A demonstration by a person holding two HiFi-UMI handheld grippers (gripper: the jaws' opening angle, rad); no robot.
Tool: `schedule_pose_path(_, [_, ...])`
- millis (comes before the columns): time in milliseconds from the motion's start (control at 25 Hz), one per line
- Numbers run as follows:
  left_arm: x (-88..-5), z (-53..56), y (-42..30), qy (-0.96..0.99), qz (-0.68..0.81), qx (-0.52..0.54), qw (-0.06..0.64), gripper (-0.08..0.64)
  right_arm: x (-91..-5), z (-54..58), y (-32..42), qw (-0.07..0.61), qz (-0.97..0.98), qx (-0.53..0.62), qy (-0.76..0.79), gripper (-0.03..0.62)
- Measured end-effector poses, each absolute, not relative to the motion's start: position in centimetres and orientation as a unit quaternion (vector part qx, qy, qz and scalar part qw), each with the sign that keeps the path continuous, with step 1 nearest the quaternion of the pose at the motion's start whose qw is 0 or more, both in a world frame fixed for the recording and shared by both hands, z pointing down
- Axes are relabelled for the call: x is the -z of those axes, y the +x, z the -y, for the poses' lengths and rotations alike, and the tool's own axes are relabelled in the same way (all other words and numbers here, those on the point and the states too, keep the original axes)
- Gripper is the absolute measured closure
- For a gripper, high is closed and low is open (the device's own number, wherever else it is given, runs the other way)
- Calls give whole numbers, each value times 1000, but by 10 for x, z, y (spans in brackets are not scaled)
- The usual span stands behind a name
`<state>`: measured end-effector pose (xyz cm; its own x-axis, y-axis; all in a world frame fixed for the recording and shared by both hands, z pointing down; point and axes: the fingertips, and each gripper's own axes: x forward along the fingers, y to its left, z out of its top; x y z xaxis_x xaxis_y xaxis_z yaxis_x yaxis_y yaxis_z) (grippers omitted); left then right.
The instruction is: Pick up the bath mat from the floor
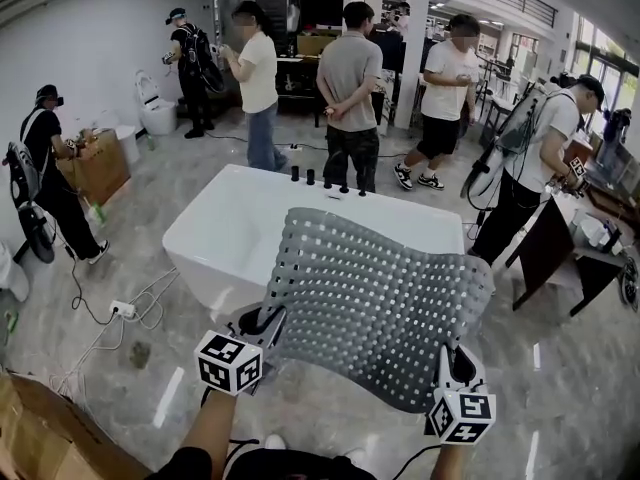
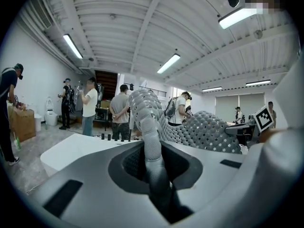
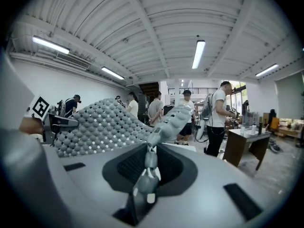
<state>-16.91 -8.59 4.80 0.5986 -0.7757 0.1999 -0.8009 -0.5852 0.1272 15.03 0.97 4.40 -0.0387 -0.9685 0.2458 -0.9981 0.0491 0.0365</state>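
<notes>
**Obs:** Grip status, nearest first?

**Op:** Left gripper (image 2: 152, 167): jaws clenched on an edge of the bath mat (image 2: 209, 129). The gray strip rises straight out of the jaw throat. Right gripper (image 3: 146, 172): likewise pinched on the mat's edge, at the other near corner. Neither tool is empty.

**Obs:** Where is the mat?

**Op:** Clear of the floor, so I judge the lift itself done. It is strung between my two tools and spreads ahead of both sets of jaws, toward the white bathtub (image 1: 225, 233). Beyond the tub stand several people, one in a gray shirt (image 1: 350, 78) with back turned, well apart from the mat.

**Obs:** How to hold it well?

**Op:** My read: squeeze equally on both sides, with the tools level and far enough apart to take up the sag in the middle. A soft perforated sheet like this should fold if I bring the tools together. It could also slip from a thin edge pinch if I jerk it.

**Obs:** Orientation?

**Op:** The long axis looks to run tool to tool, with the right end nearer me. The short axis points away from the jaws, toward the tub. A knobbed face shows to both gripper cameras. Which face is the top I cannot tell.
</notes>
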Motion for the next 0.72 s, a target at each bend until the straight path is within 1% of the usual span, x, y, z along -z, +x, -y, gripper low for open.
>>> schedule_pose_path(320, [-52, 87, -180, 888, 444, -59, 104, 499, -47, -6, 139, 103, 714, -70, 689, 522])
schedule_pose_path(720, [-53, 86, -171, 888, 444, -62, 103, 499, -51, -4, 147, 107, 710, -71, 692, 523])
